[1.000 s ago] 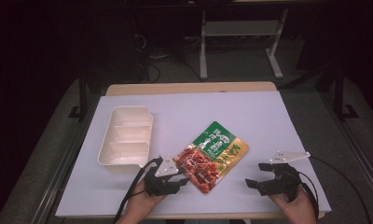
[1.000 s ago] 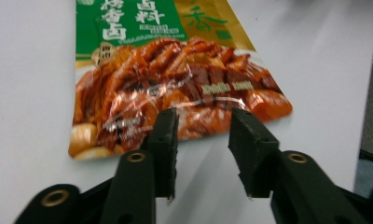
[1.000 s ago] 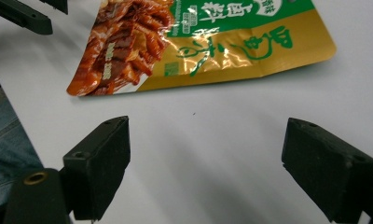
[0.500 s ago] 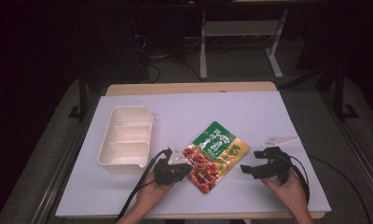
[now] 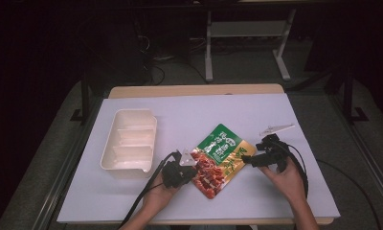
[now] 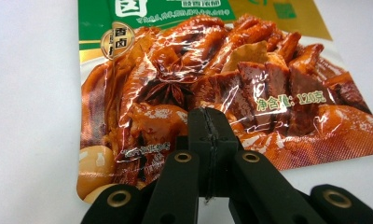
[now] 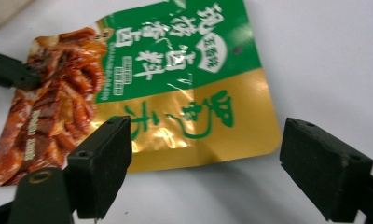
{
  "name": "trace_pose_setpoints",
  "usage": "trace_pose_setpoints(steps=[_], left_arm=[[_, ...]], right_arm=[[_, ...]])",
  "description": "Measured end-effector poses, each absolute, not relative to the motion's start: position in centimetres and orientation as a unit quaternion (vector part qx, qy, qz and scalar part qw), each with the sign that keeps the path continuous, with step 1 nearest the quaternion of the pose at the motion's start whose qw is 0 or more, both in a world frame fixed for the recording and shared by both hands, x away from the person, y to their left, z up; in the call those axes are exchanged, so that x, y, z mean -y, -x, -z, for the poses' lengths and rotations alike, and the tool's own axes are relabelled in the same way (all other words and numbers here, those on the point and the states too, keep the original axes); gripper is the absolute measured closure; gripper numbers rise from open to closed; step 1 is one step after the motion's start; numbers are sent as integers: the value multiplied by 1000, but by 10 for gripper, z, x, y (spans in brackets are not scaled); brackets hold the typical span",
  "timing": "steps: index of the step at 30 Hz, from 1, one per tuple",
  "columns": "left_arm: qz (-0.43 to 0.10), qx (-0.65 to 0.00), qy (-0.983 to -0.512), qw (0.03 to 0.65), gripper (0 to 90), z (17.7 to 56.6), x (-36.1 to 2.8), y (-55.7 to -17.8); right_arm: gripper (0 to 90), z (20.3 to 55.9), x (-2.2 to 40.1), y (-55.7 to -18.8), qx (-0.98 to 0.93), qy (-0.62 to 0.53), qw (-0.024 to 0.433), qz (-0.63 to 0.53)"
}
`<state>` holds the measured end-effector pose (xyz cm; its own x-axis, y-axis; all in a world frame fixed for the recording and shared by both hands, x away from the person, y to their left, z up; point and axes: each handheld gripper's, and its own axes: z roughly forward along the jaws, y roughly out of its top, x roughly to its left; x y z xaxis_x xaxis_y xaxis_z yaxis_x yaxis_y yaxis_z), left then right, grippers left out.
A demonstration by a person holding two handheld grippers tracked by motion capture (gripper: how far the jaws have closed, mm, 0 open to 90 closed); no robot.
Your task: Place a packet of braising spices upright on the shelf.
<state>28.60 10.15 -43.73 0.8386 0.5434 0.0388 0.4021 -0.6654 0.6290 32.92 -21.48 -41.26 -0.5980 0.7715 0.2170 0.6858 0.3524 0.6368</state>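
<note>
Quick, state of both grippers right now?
Left gripper: jaws just closed, shut on the food pouch edge.
Right gripper: open, pouch's gold edge near, not gripped.

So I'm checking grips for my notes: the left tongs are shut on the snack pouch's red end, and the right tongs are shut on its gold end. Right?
Only the last part is wrong. The right tongs stand open at the gold end of the snack pouch, their pads apart and touching nothing, as the right gripper view shows. The left tongs are indeed shut on the red end.

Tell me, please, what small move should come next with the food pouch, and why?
Probably bring the right tongs forward onto the food pouch and close them. The left tongs are already shut on its red end, while the right jaws stand open just short of its gold edge.
</note>
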Motion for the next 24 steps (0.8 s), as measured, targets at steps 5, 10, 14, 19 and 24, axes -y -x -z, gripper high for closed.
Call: trace_pose_setpoints(steps=[5,10,14,19,24], left_arm=[[-119,-258,-910,302,900,438,-98,-284],[-116,-258,-910,304,900,438,-98,-285],[-120,-253,-912,299,900,438,-98,-285],[-117,-257,-911,299,900,438,-97,-284],[-118,-255,-913,296,900,437,-97,-284]], right_arm=[[192,417,221,-340,-810,-466,58,-351],[225,423,220,-345,-814,-466,48,-343],[281,428,220,-349,-813,-468,29,-345],[385,434,216,-348,-816,-460,1,-350],[456,435,212,-345,-814,-453,-17,-363]])
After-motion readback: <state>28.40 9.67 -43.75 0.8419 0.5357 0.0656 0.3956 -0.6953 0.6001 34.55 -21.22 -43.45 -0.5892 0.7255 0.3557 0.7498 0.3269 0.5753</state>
